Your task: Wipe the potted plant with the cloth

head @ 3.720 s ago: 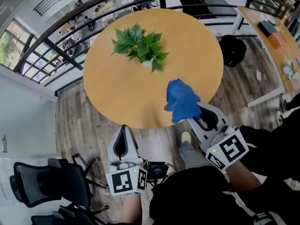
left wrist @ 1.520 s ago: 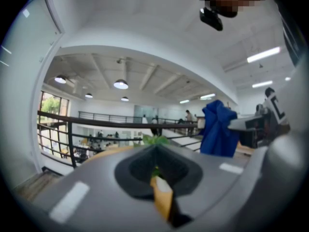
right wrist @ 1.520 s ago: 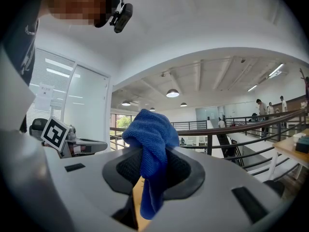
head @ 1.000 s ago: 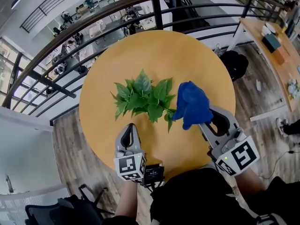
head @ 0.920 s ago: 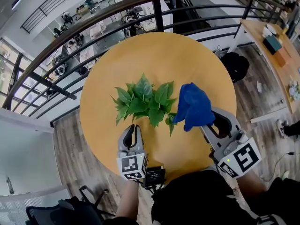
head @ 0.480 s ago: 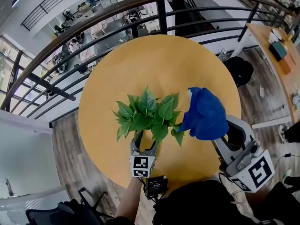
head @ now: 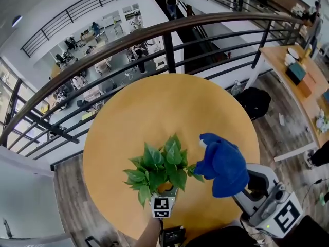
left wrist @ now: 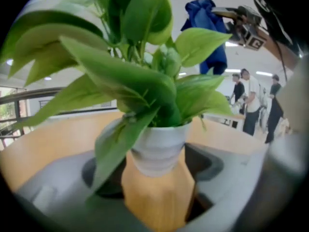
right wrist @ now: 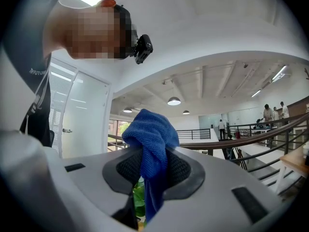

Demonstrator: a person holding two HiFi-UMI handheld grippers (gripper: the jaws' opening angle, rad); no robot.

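The left gripper (left wrist: 157,175) points across the round wooden table (head: 154,107) at the potted plant (head: 157,171). Its jaws have just been opening and now stand wide apart. The white pot (left wrist: 158,149) stands in the gap between them, straight ahead of the tool, with bare tabletop showing under it and on each side of its base. The pads do not seem to press on the pot, though the close, blurred view makes this hard to be sure of. The green leaves (left wrist: 140,81) spread above and over this gripper and hide most of it from the head view, where only its marker cube (head: 161,206) pokes out on the near side of the plant. The right gripper (right wrist: 153,170) is clamped tight on the blue cloth (right wrist: 149,129). A bunched knot of the cloth sticks out above the closed jaws and a tail hangs down below them. This gripper is held up off the table to the right of the plant, and the cloth at its front is just beside the nearest leaves. Seen from the left gripper, the cloth hangs high up and to the right, above the foliage.
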